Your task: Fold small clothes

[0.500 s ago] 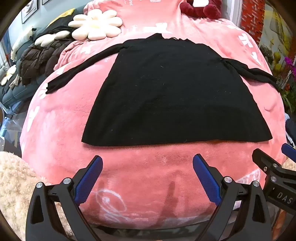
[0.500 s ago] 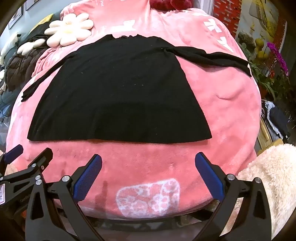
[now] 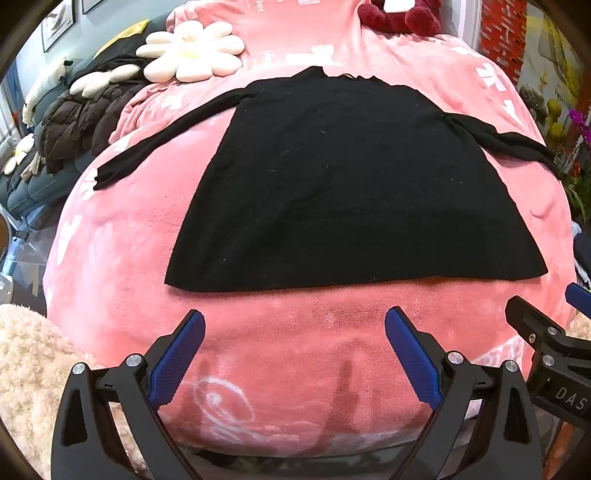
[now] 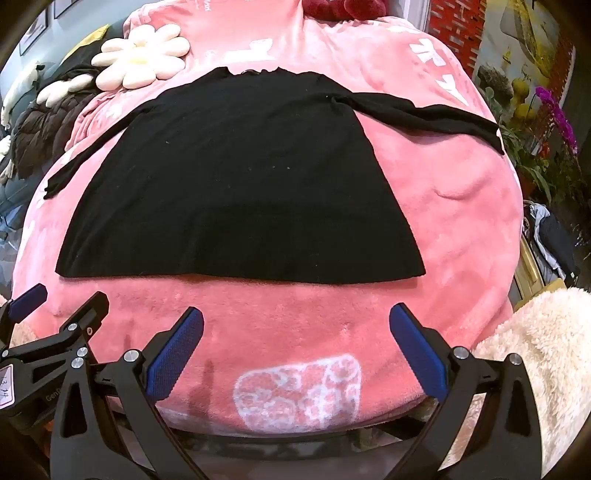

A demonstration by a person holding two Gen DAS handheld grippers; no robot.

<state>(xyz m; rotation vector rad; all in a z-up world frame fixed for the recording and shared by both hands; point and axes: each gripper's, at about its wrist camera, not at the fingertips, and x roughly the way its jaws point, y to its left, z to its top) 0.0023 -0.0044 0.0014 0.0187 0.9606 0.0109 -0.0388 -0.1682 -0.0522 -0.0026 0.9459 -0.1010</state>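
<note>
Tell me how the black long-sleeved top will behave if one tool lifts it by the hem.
The black top lies thin and flat, so it will probably drape limply. Its spread sleeves would likely trail. The plush pink blanket may drag on it rather than let it slide.

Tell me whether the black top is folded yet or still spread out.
Spread out. The black top lies flat on the pink blanket, both sleeves stretched sideways and the hem one straight edge, with no fold showing.

pink blanket [image 3: 110,258] | brick wall [image 3: 502,33] | framed pictures [image 3: 57,27]
</note>
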